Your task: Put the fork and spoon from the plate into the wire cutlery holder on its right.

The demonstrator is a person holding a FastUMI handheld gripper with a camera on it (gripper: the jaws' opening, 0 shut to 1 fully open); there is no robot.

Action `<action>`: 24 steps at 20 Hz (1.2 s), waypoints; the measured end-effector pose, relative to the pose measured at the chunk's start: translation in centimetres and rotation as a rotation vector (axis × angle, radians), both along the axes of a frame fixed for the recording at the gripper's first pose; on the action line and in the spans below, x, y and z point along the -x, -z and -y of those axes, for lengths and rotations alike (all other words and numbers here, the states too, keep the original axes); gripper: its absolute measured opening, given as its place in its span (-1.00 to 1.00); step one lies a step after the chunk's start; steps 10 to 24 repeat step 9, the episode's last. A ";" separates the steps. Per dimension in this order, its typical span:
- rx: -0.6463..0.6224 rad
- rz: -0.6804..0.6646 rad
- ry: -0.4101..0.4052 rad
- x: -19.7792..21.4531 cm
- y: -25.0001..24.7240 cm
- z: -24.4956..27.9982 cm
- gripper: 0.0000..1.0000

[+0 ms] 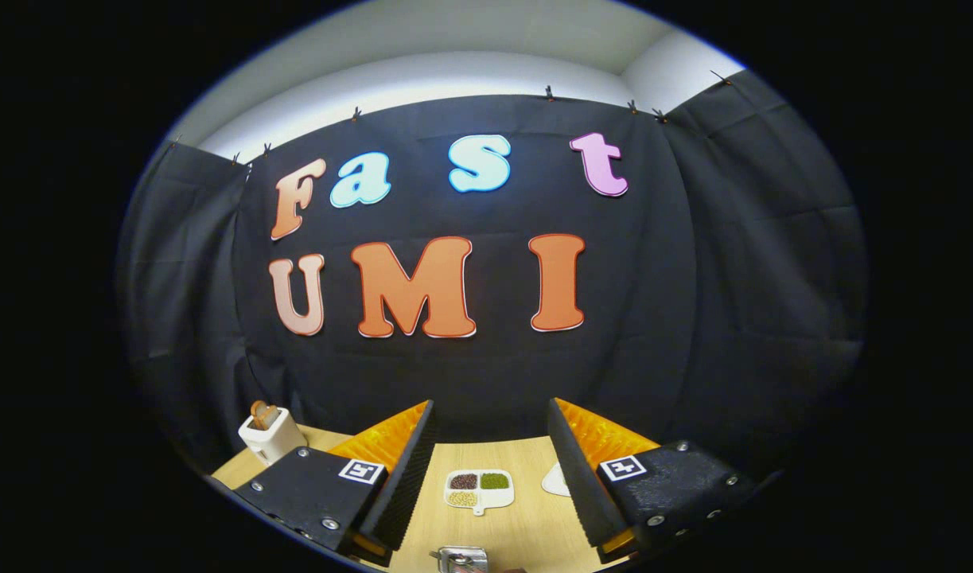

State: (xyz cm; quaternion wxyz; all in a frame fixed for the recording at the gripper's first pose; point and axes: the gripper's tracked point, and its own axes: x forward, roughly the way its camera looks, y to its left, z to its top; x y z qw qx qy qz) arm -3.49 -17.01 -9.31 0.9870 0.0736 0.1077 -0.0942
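Two fingers of the hand-held gripper point(490, 469) stand wide apart, gripping nothing, above the wooden counter point(526, 533). Between them lie a divided snack dish point(478, 489) and a metal-looking object point(462, 559), possibly the cutlery holder, too cropped to tell. A white toaster point(270, 434) stands beyond the left finger.

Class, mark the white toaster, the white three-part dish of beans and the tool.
White toaster point(271, 435), gripper view: front wall.
White three-part dish of beans point(478, 489), gripper view: centre divider.
Tool point(492, 458), gripper view: midway between open fingers.
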 end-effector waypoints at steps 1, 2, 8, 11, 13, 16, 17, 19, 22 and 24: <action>0.001 0.029 0.008 0.2 -0.3 0.1 0.67; 0.010 0.055 0.015 0.4 -0.7 0.3 0.67; 0.105 0.193 -0.013 1.1 -3.4 0.3 0.83; 0.125 0.207 -0.020 1.0 -3.7 0.1 0.84; 0.125 0.207 -0.020 1.0 -3.7 0.1 0.84; 0.125 0.207 -0.020 1.0 -3.7 0.1 0.84; 0.125 0.207 -0.020 1.0 -3.7 0.1 0.84; 0.125 0.207 -0.020 1.0 -3.7 0.1 0.84; 0.125 0.207 -0.020 1.0 -3.7 0.1 0.84; 0.125 0.207 -0.020 1.0 -3.7 0.1 0.84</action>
